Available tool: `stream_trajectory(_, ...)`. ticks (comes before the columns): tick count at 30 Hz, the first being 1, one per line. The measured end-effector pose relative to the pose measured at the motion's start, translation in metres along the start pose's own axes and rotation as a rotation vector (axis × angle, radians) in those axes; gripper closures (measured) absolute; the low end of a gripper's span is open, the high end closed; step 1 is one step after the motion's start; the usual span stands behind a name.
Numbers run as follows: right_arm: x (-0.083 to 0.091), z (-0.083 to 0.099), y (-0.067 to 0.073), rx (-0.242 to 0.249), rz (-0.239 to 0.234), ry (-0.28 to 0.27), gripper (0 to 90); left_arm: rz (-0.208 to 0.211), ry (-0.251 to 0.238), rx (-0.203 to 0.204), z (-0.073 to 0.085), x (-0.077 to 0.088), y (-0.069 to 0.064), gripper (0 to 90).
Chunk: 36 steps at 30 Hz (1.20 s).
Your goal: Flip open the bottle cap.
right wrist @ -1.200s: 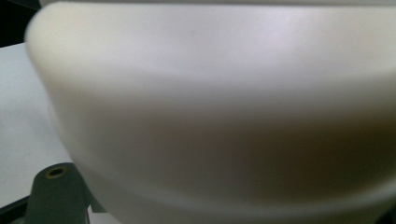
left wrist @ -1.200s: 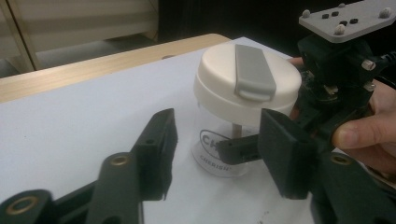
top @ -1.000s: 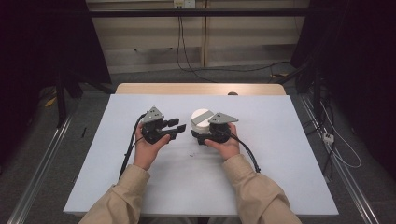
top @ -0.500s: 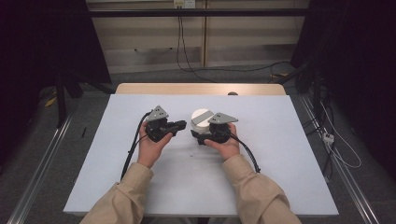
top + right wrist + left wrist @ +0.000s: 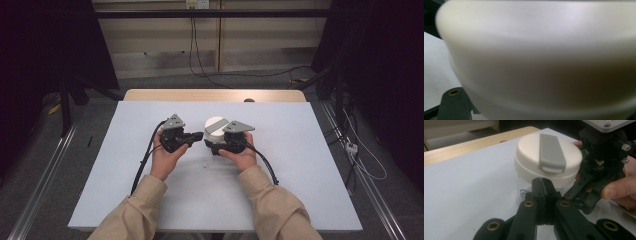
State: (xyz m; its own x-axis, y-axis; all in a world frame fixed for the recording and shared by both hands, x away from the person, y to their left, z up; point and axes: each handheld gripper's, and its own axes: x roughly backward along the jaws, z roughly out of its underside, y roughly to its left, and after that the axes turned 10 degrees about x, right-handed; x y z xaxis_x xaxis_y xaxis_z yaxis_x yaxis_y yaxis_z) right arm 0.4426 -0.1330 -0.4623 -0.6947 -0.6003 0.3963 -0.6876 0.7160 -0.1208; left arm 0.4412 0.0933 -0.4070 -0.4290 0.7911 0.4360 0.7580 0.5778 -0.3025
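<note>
A clear jar with a white lid [image 5: 216, 124] stands mid-table; the lid [image 5: 529, 157] carries a grey flip tab [image 5: 551, 151]. My right gripper [image 5: 210, 142] is shut on the jar under the lid's rim, and the contact itself is hidden. In the right gripper view the lid [image 5: 544, 62] is blurred and very close. My left gripper [image 5: 199, 135] has just been closing. Its jaws now meet with nothing between them, and the tips [image 5: 541, 181] sit just short of the lid's side. The right gripper [image 5: 574, 192] shows on the jar's far side.
The white table top [image 5: 300, 165] has a wooden strip [image 5: 215, 95] along its far edge. Black cables [image 5: 142, 165] trail from both grippers toward the person. Metal rails run along the floor on both sides.
The left gripper's jaws have gone from apart to fully together, and it has edged slightly toward the jar. The right gripper and jar have stayed put.
</note>
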Motion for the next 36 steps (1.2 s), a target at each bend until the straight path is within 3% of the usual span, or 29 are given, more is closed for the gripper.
stream_trajectory(20, 0.0, 0.0, 0.0, 0.0, 0.002, 0.003, 18.6, 0.012, -0.006, 0.005, -0.006, -0.003, -0.006, 90.0)
stream_trajectory(36, 0.0, 0.0, 0.0, 0.001, 0.003, 0.005, 18.6, 0.009, -0.025, -0.016, -0.024, -0.005, -0.012, 90.0)
